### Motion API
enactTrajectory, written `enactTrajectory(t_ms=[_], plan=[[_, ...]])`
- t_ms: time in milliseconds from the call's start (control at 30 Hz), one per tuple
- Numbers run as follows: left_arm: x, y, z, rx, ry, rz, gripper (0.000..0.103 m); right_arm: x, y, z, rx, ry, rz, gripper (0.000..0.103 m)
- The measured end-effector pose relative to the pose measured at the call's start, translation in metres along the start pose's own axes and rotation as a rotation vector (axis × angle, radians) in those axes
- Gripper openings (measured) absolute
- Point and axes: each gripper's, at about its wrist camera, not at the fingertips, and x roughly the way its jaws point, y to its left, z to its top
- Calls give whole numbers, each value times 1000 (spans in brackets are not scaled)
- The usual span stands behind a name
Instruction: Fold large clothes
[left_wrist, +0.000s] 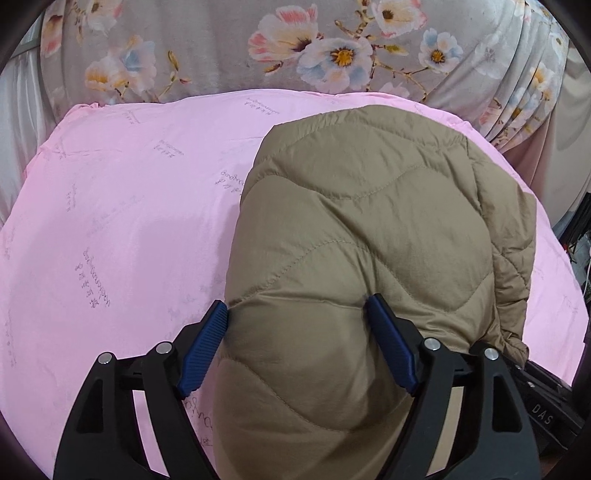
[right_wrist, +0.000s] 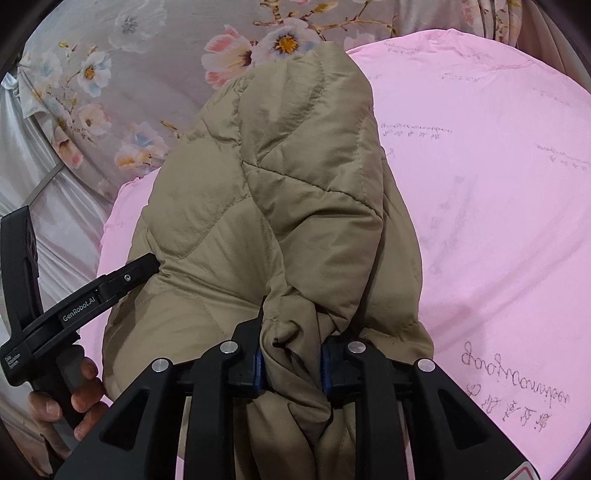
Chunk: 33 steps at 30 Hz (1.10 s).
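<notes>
A tan quilted puffer jacket (left_wrist: 354, 236) lies bundled on a pink quilt (left_wrist: 129, 221). My left gripper (left_wrist: 295, 314) stands wide open, its blue pads on either side of the jacket's near bulge, with the fabric between them. In the right wrist view the jacket (right_wrist: 280, 192) rises in a tall fold. My right gripper (right_wrist: 290, 362) is shut on a bunched edge of the jacket. The left gripper's black body (right_wrist: 74, 314), held by a hand, shows at the left against the jacket's side.
The pink quilt (right_wrist: 498, 184) covers the work surface. A grey floral fabric (left_wrist: 295, 48) stands behind it. White curtain (right_wrist: 44, 192) hangs at the left. A black case (left_wrist: 543, 406) sits at the right edge of the quilt.
</notes>
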Motion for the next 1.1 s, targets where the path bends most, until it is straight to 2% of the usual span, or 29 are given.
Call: enactTrajectory(t_ms=[167,567,667,733,833,1000,1100], plan=[[11,3,-4,-5,4,7,81,3,-2,-3,-17,-9,-21,18],[19,-2,-12,14,-12,45,83,3,-4,-4,-3,-14,-28,19],[12,3,-9,7,12,12,83,-15,-1,-3,33,32,-50,24],[1,12,-4,-2,34,-14,83,-37,5,1,24,18,-88,33],[-22,22,9,6,3,-7,81,-70,12,15,-9,-56,-142,36],[-49,25,60,16,-83,-18,81,-92,13,67,75,-141,-35,39],[-47,14,93,30,-109,6,81,-77,18,98,108,-154,-19,48]])
